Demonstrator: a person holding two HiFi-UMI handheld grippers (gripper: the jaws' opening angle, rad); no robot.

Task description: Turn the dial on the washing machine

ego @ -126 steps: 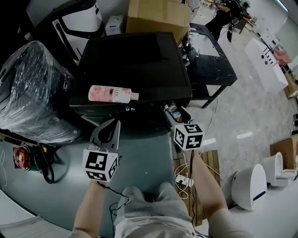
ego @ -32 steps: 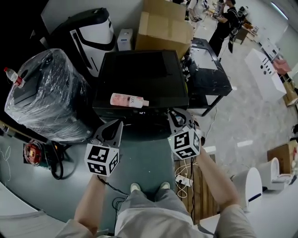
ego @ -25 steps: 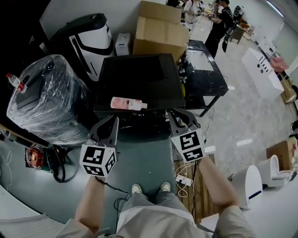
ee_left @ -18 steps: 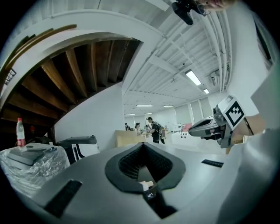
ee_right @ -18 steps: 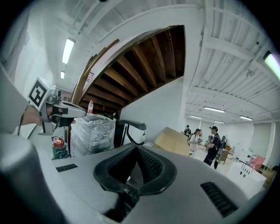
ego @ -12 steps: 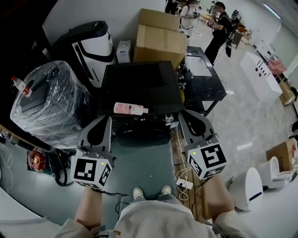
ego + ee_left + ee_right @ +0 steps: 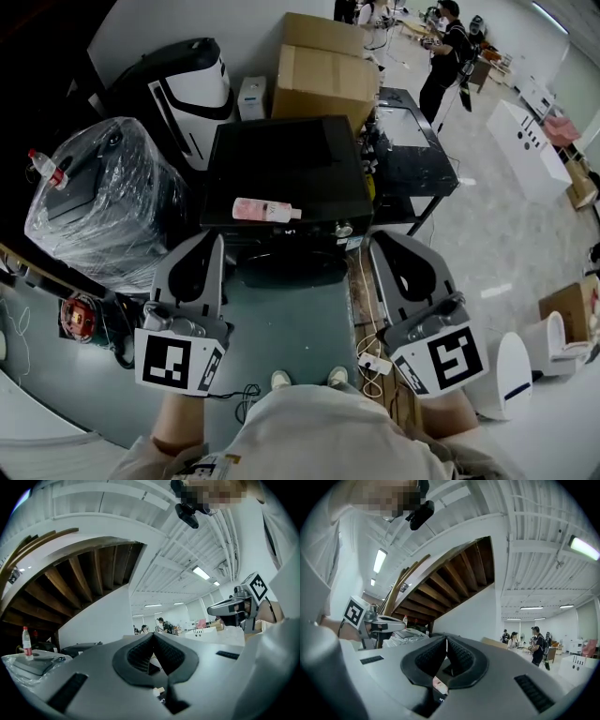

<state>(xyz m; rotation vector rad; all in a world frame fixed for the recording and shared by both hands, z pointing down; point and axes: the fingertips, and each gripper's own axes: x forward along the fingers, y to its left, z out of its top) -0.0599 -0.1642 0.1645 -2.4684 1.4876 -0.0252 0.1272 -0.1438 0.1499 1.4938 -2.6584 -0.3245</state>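
Note:
The black washing machine (image 7: 281, 159) stands ahead of me, seen from above in the head view. Its small silver dial (image 7: 344, 228) sits at the right of the front panel. A pink bottle (image 7: 266, 210) lies on the lid near the front edge. My left gripper (image 7: 217, 239) and right gripper (image 7: 378, 241) are both held close to my body, short of the machine and apart from the dial. In the left gripper view the left gripper (image 7: 152, 635) is shut on nothing. In the right gripper view the right gripper (image 7: 446, 640) is likewise shut and empty.
A plastic-wrapped appliance (image 7: 94, 197) stands to the left, cardboard boxes (image 7: 323, 70) behind the machine, a black table (image 7: 412, 141) to its right. Cables and a power strip (image 7: 370, 361) lie on the floor by my feet. People (image 7: 448, 42) stand far back.
Both grippers have drawn back from the machine's front towards my body and risen. The right gripper has come away from the dial.

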